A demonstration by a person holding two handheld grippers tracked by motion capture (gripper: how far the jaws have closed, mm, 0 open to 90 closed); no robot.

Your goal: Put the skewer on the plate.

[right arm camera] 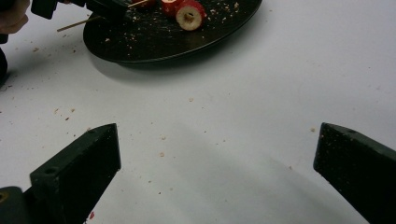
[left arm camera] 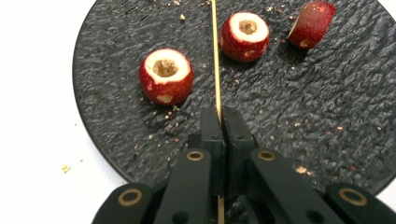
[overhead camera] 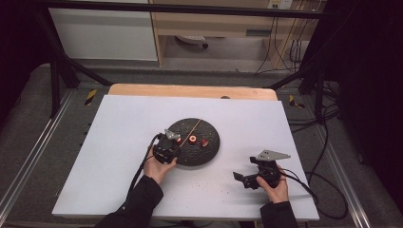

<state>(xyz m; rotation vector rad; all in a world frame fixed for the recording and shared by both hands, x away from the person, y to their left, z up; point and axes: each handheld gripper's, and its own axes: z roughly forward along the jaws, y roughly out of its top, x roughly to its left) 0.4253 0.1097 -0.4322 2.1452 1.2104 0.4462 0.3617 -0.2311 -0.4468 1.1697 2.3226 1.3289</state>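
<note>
- Left gripper view: left tongs (left arm camera: 219, 122) pressed together, pinching a skewer (left arm camera: 215, 56) that runs straight ahead from their tips, passing between two cored red fruits (left arm camera: 166, 75) (left arm camera: 244, 30); a third red piece (left arm camera: 312, 23) lies farther right.
- High view: plate (overhead camera: 211, 151) at mid-tabletop (overhead camera: 119, 142), left tongs (overhead camera: 172, 137) over its near-left rim, skewer (overhead camera: 192, 127) slanting across it.
- Right gripper view: right tongs (right arm camera: 217, 172) spread wide, nothing between them, above bare tabletop, well apart from the plate (right arm camera: 154, 44).
</note>
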